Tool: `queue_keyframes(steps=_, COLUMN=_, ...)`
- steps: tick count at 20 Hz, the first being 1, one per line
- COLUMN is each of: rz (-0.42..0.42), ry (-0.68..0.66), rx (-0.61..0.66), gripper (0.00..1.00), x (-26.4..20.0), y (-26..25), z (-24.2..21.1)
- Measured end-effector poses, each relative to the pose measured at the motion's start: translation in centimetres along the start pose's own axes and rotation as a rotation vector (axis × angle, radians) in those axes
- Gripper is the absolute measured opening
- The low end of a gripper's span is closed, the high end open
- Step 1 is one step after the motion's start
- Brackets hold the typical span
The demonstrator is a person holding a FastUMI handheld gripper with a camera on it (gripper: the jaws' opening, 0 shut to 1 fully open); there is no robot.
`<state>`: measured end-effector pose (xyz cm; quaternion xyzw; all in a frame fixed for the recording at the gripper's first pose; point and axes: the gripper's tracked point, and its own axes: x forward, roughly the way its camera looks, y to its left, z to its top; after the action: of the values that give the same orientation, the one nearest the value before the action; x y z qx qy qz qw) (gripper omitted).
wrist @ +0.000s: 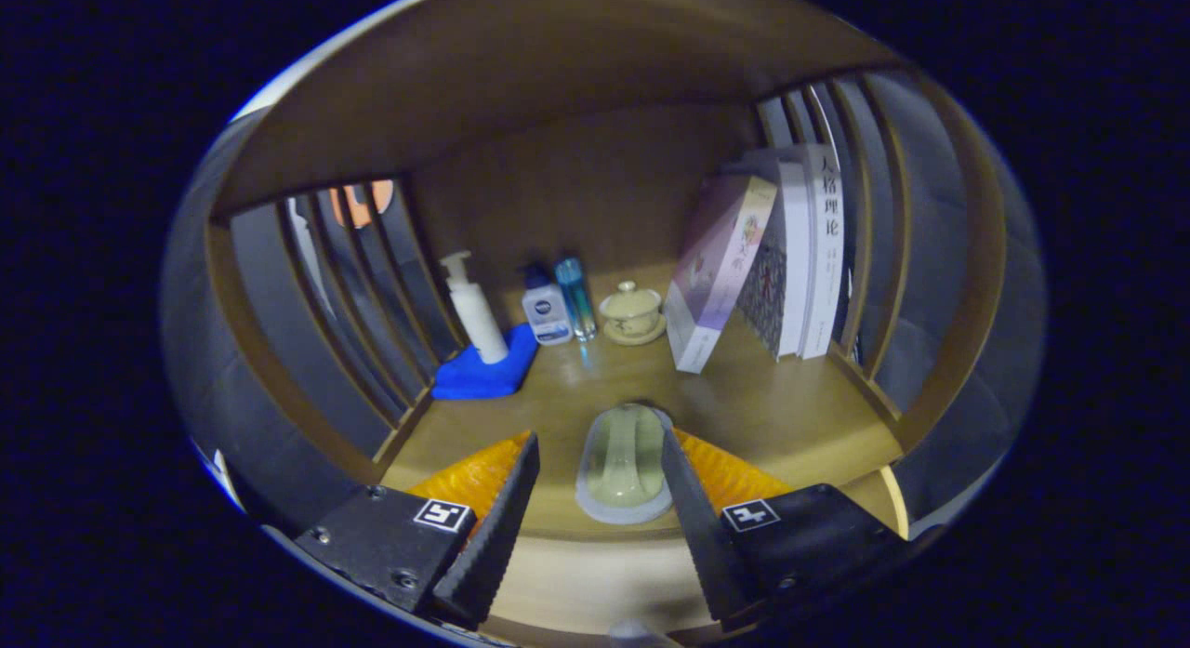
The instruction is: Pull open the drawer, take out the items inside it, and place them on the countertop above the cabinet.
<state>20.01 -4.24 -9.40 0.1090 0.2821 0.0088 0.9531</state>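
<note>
Between the 2 fingertips of the gripper (pixel 595 476): pale green rounded ceramic piece (pixel 625 457) on a grey saucer, long axis pointing ahead, resting on the wooden countertop (pixel 772 406); fingers apparently released, flanking without pressing.

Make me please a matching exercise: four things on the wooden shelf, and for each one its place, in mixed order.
Things:
1. pump bottle
2. lidded cup
3. books
4. pale green object

Places:
A. leaning by the right slatted wall
B. between the open fingers
C. standing on the blue cloth
D. on a saucer, right of the two small bottles

Pairs: 1-C, 2-D, 3-A, 4-B
</note>
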Motion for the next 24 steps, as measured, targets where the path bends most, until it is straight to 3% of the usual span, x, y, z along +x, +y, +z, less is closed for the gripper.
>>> queue_keyframes(steps=2, rz=-0.017, ry=-0.081, rx=-0.057, gripper=0.88, x=-2.8, y=0.3, z=1.0)
queue_keyframes(steps=4, rz=-0.024, ry=-0.146, rx=-0.105, gripper=1.00, x=-5.7, y=1.0, z=1.1)
queue_keyframes(steps=12, rz=0.022, ry=-0.309, rx=-0.100, gripper=1.00, x=-14.7, y=2.3, z=-5.2)
queue_keyframes(steps=18, rz=-0.006, ry=-0.340, rx=-0.101, gripper=0.99, x=-16.8, y=0.6, z=-12.5)
queue_keyframes(steps=24, rz=-0.038, ry=-0.304, rx=-0.142, gripper=0.99, x=-16.0, y=-0.2, z=-20.9)
